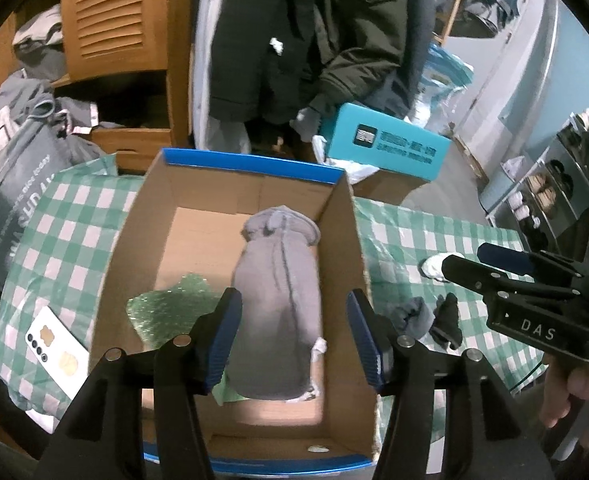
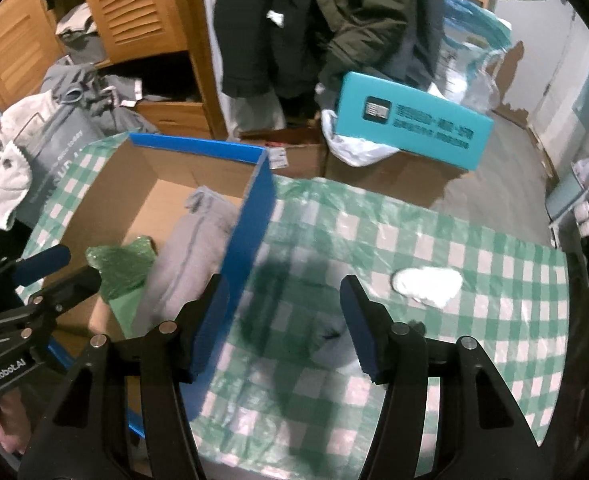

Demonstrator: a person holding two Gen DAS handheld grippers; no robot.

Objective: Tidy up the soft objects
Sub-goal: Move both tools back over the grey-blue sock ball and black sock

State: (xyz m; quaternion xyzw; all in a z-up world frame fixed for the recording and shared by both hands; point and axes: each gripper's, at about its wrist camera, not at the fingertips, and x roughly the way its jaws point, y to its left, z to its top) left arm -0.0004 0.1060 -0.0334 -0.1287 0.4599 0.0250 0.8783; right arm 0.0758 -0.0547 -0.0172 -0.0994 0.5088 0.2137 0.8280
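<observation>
We counted one grey sock (image 1: 276, 300) inside the box (image 1: 340, 216), three more soft pieces outside. Our left gripper (image 1: 294, 338), marked GenRobot.AI, and right gripper (image 2: 284, 326), marked DAS, gaped empty.

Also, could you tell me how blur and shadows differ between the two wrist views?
Left wrist: grey garment in the cardboard box slightly soft. Right wrist: checked tablecloth more smeared, dark shadow between the open right hand-held gripper fingers.

left wrist: close above cardboard box (image 1: 340, 240), facing 12 o'clock down into it | right wrist: over checkered tablecloth (image 2: 434, 240), box at 10 o'clock | shared: box, tablecloth, teal carton (image 1: 386, 142)
</observation>
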